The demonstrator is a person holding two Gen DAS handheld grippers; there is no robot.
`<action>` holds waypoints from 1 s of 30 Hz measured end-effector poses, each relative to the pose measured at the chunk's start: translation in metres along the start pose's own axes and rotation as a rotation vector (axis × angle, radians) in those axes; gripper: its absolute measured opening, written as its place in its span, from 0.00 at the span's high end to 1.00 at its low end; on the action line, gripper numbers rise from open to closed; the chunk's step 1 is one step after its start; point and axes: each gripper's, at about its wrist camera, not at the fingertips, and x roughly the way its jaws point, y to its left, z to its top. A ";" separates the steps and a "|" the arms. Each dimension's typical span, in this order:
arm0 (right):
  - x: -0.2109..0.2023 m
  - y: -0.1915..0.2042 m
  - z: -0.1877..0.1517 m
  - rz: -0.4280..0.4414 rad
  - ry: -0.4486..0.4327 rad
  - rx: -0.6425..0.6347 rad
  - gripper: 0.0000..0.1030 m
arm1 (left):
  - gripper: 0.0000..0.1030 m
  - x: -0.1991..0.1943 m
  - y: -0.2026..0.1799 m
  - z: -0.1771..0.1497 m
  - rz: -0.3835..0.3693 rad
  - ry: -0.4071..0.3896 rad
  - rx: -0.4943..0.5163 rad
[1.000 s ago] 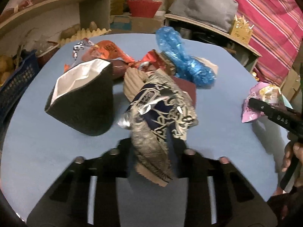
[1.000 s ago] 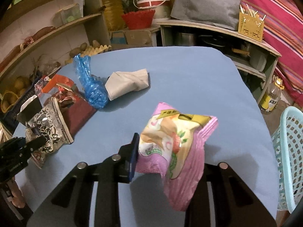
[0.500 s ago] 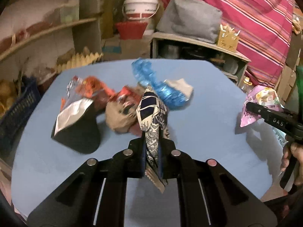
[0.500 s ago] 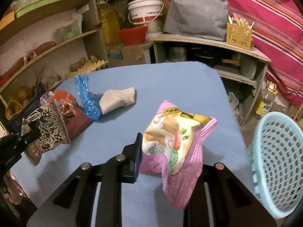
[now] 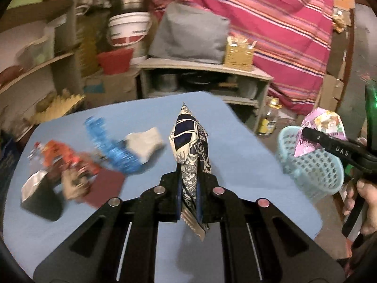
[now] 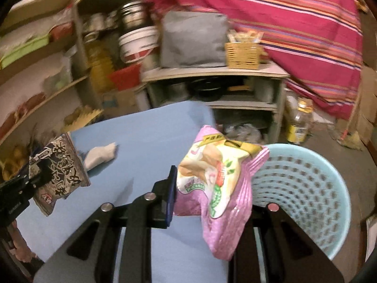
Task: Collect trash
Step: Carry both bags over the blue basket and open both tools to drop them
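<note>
The left tool (image 5: 188, 188) was clamped on a navy-and-cream wrapper (image 5: 192, 146), lifted above the blue tabletop (image 5: 235, 146). The right tool (image 6: 212, 202) gripped a pink snack bag (image 6: 219, 181) beside the pale blue basket (image 6: 306, 188) on the floor.

On my right gripper (image 5: 315, 139), seen from my left wrist, white letters read "DAS" along its black finger. The dark packet (image 6: 59, 169) pinched in my left gripper (image 6: 35, 179) carries large brush-style characters I cannot read. The pink packet (image 6: 219, 179) between my right fingers bears print too blurred to make out.
</note>
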 end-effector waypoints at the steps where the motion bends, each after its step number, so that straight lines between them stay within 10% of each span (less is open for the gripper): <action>1: -0.002 -0.008 0.001 -0.014 -0.005 0.008 0.79 | 0.93 0.002 -0.008 0.002 -0.007 -0.007 0.007; 22: -0.043 -0.173 -0.005 -0.212 -0.062 0.173 0.79 | 0.90 0.099 -0.229 0.025 -0.310 0.083 0.136; 27: -0.034 -0.171 -0.005 -0.208 -0.046 0.171 0.79 | 0.37 0.105 -0.240 0.024 -0.282 0.090 0.147; 30: -0.032 -0.167 -0.005 -0.208 -0.038 0.153 0.79 | 0.30 0.099 -0.235 0.026 -0.259 0.062 0.156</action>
